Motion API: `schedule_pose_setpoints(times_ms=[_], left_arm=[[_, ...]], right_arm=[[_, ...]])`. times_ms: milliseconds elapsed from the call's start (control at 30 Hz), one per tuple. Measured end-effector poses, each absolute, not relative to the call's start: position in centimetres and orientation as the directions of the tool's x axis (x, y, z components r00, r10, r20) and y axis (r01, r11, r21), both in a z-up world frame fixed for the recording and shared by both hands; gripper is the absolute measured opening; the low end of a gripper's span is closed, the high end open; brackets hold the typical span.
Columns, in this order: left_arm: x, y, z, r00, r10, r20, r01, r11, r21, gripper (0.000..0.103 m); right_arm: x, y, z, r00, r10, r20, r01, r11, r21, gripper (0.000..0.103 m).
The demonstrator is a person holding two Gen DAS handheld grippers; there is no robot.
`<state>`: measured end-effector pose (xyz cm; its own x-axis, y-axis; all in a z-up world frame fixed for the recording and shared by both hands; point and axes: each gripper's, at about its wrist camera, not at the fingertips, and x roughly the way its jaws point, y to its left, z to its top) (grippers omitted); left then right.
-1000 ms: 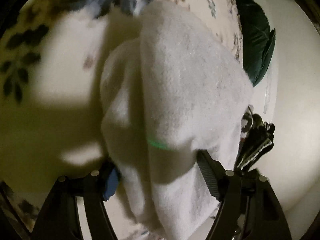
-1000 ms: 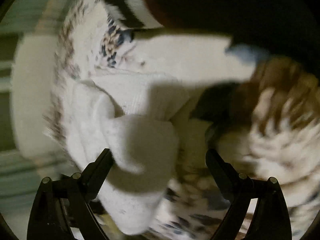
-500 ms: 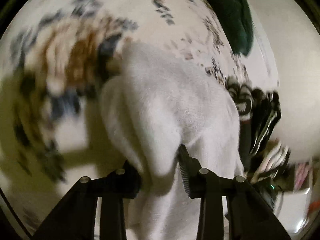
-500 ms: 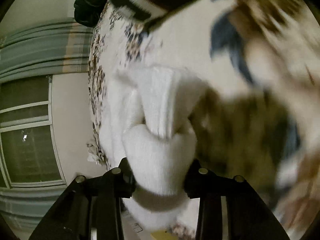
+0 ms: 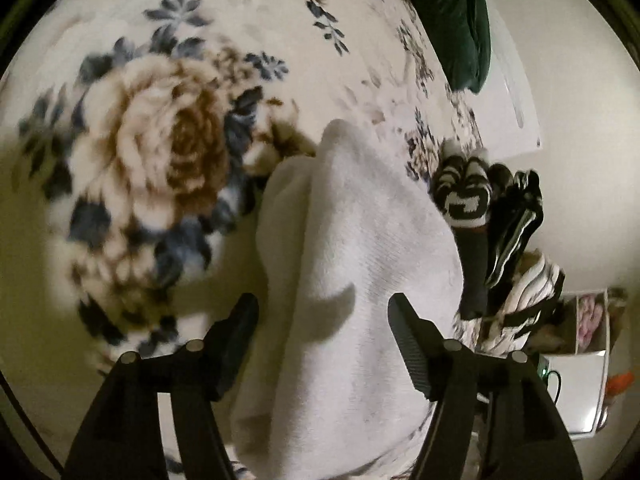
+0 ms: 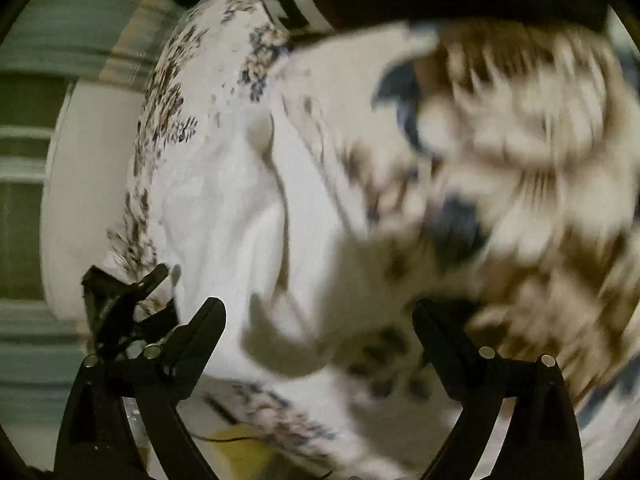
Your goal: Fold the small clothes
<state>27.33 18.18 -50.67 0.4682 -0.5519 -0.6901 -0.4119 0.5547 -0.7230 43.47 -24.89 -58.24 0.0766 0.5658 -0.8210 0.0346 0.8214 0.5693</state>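
Note:
A white sock [image 5: 352,280] lies on the floral bedspread [image 5: 160,152] and fills the lower middle of the left wrist view. My left gripper [image 5: 323,312] is open, its jaws on either side of the sock. The same white sock [image 6: 224,216] shows in the right wrist view, lying flat left of centre. My right gripper [image 6: 318,320] is open wide and empty, just above the bed, with the sock to its left. The right wrist view is blurred.
A pile of black-and-white striped socks [image 5: 480,208] lies at the right of the bed. A dark green pillow [image 5: 460,20] sits at the far end. A white box [image 5: 588,360] stands beyond the bed's edge. A window and curtain [image 6: 40,160] are at left.
Both grippers were shut on the white sock half a second ago and have opened. The sock now lies on the bedspread. The right gripper has swung away from it.

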Motion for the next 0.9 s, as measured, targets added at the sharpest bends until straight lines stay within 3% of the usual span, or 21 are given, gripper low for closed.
schedule_pose_setpoints(times_ms=[133, 367, 433, 467, 500, 667, 767, 833, 900], left_arm=[[28.3, 17.2, -51.0, 0.472, -0.527, -0.707, -0.434, 0.56, -0.706, 0.065], [30.7, 15.9, -48.8, 0.48, -0.393, -0.784, -0.385, 0.709, -0.591, 0.064], [31.1, 15.8, -48.8, 0.496, -0.384, -0.779, -0.379, 0.711, -0.592, 0.062], [31.2, 15.8, -48.9, 0.503, -0.372, -0.78, -0.376, 0.718, -0.586, 0.043], [31.3, 15.7, -49.0, 0.499, -0.363, -0.787, -0.378, 0.726, -0.574, 0.014], [29.1, 16.5, -49.9, 0.499, -0.328, -0.802, -0.41, 0.726, -0.552, 0.012], [28.5, 17.0, -51.2, 0.481, -0.358, -0.801, -0.454, 0.68, -0.576, 0.013], [28.8, 17.4, -50.5, 0.488, -0.37, -0.791, -0.454, 0.666, -0.592, 0.017], [29.6, 17.6, -49.0, 0.493, -0.367, -0.789, -0.443, 0.674, -0.591, 0.027]], right_arm=[[48.2, -22.4, -58.3, 0.044, 0.561, -0.827, -0.099, 0.826, 0.555, 0.097], [54.5, -15.9, -59.1, -0.008, 0.611, -0.792, -0.155, 0.781, 0.605, 0.096], [55.2, -14.5, -60.2, -0.021, 0.602, -0.798, -0.163, 0.785, 0.597, 0.066], [55.2, -14.0, -60.5, -0.027, 0.591, -0.806, -0.177, 0.791, 0.586, 0.017], [55.3, -13.3, -60.5, -0.031, 0.575, -0.818, -0.199, 0.798, 0.569, 0.012], [55.6, -10.7, -56.2, 0.069, 0.585, -0.808, -0.337, 0.776, 0.533, 0.01], [57.1, -10.0, -57.6, 0.039, 0.545, -0.838, -0.316, 0.802, 0.507, 0.01], [58.0, -9.5, -60.2, -0.075, 0.496, -0.865, -0.271, 0.824, 0.497, 0.011], [58.3, -10.2, -60.5, -0.102, 0.483, -0.869, -0.249, 0.834, 0.493, 0.019]])
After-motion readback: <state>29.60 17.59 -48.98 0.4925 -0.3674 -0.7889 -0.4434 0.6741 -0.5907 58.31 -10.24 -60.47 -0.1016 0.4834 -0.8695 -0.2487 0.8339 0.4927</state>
